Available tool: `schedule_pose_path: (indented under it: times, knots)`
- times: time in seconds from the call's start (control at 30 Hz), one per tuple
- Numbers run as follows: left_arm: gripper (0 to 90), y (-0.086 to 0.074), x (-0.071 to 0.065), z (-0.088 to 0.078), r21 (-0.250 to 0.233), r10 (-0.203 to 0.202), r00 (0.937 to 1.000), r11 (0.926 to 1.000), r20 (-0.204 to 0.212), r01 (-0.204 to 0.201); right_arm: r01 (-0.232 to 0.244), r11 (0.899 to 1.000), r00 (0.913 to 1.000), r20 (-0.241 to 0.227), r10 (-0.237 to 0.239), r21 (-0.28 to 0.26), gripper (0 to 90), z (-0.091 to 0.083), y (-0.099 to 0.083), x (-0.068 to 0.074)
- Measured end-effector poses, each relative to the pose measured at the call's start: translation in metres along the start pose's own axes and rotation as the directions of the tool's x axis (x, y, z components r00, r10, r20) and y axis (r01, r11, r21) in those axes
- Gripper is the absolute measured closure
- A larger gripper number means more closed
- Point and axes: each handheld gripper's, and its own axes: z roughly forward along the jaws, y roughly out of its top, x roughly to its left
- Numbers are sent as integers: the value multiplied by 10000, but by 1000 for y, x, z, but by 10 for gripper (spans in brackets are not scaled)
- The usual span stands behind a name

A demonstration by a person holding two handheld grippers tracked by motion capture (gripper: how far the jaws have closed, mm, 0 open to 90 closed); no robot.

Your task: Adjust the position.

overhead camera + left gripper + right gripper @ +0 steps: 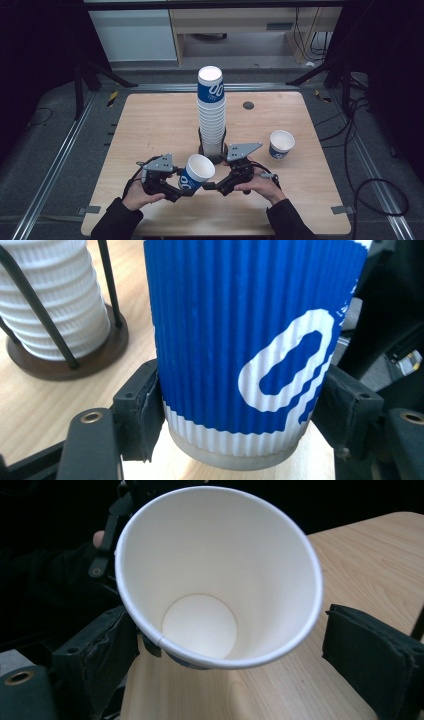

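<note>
One blue cup point(196, 172) sits tipped in my left tool point(181, 191), squeezed low on its sides, above the tabletop point(150, 125). My right tool point(209, 186) waits wide open by its rim. I think a hand-over comes next: close gently.

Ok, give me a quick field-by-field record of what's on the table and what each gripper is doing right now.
held cup: blue-and-white paper cup, tilted, mouth toward the right gripper
left gripper: shut on the cup's lower body
right gripper: open, fingers either side of the cup's rim, right one clear of it
cup stack: tall, upright in a black wire holder, table centre
loose cup: upright, right of the stack
table: light wood
</note>
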Motion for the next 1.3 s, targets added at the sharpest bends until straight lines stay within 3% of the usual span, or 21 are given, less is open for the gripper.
schedule_pose_path:
  times: [0.3,0.43,0.7,0.9,1.03,1.13,1.3]
  knots:
    - [282,2,-7,11,-55,132,9999,9999,-28,-132,-328,9991,9983,-489,315,-258,124,8,-1,3]
    - [281,2,-8,13,-31,134,9999,9999,-9,-134,-317,9992,9975,-637,301,-238,187,10,-2,4]
    - [258,0,-7,16,146,19,10000,9999,36,-20,-74,10000,9986,-528,71,-61,198,11,-2,5]
    - [209,-4,-1,17,439,-229,9996,9988,-133,235,90,9994,9999,-52,-92,-334,198,-2,4,3]
    - [199,-9,7,13,429,-569,9973,9973,-469,590,57,9989,9976,686,-26,-455,198,-15,7,-1]
    - [198,-13,14,9,394,-832,9932,9955,-813,866,-34,9982,9922,1239,109,-606,198,-23,8,-4]
    - [188,-17,23,3,264,-1202,9838,9918,-1331,1247,31,9983,9756,2194,96,-576,198,-33,9,-7]
